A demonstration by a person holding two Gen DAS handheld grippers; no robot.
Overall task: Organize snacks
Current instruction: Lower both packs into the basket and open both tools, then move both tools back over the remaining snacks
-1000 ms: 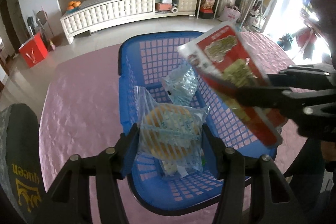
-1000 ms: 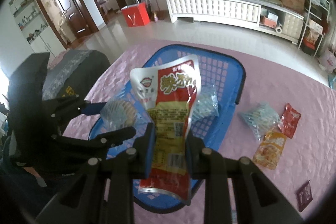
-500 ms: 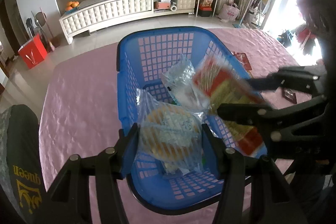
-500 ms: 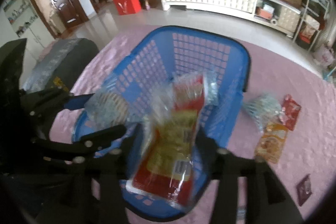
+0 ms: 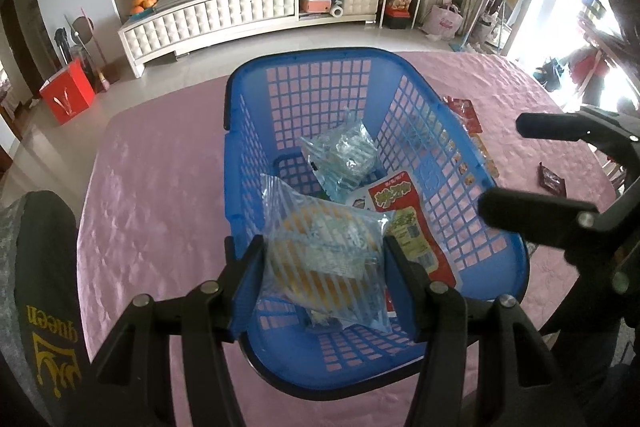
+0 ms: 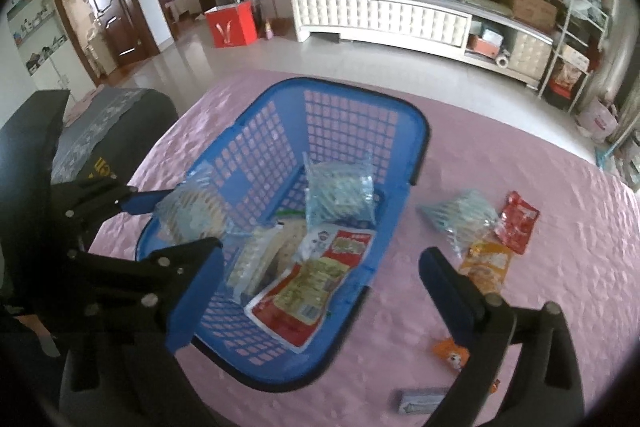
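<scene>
A blue plastic basket [image 5: 404, 83] [image 6: 360, 107] stands on the pink tablecloth. My left gripper [image 5: 324, 267] is shut on a clear bag of round crackers [image 5: 320, 259] [image 6: 192, 215], held over the basket's near left rim. My right gripper [image 6: 316, 291] is open and empty over the basket's right side; it also shows in the left wrist view [image 5: 516, 171]. The red and yellow snack pack [image 6: 312, 287] [image 5: 404, 223] lies inside the basket beside a pale blue bag [image 6: 340, 195] [image 5: 344, 155].
Loose snacks lie on the cloth right of the basket: a pale blue bag [image 6: 460, 219], a red packet [image 6: 516, 219], an orange packet [image 6: 484, 263], a small orange one [image 6: 450, 353] and a grey one [image 6: 420, 401]. A dark chair back [image 5: 36, 287] is at the left.
My right gripper lowered the red and yellow pack into the basket, opened and let it go. The pack now lies in the basket. My left gripper still holds the cracker bag.
</scene>
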